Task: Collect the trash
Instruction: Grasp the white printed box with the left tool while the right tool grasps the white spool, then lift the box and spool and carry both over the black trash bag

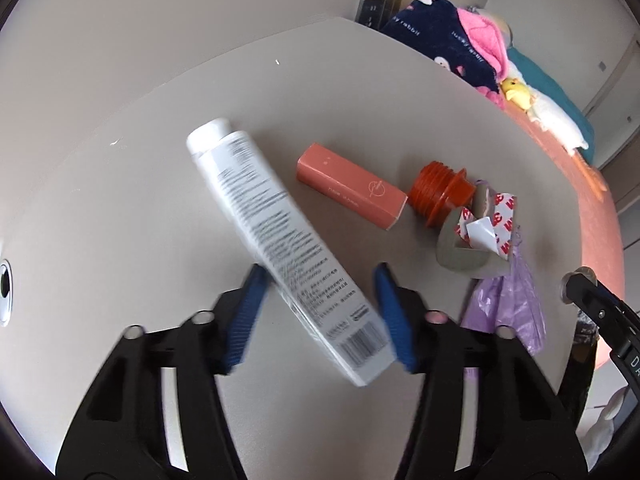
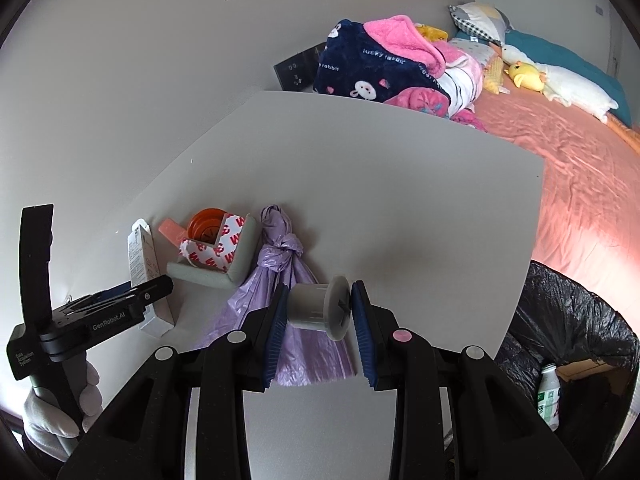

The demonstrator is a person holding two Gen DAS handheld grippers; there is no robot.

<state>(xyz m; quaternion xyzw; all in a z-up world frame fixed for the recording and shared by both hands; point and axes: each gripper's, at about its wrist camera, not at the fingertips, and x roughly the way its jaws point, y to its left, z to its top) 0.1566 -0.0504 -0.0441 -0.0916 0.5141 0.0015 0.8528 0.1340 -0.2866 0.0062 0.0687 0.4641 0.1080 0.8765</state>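
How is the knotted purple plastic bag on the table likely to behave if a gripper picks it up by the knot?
The purple bag looks like thin, wrinkled film lying flat on the table, so it would probably hang limp and weigh little. The knot is bunched and thicker, likely the firmest grip. Smooth film may slip, and it might drag against the corner guard beside it.

Between the left claw (image 1: 320, 316) pads, a box (image 1: 288, 248); beyond, right: carton (image 1: 350, 186), threaded cap (image 1: 440, 192), corner guard (image 1: 472, 244), knotted bag (image 1: 508, 304)
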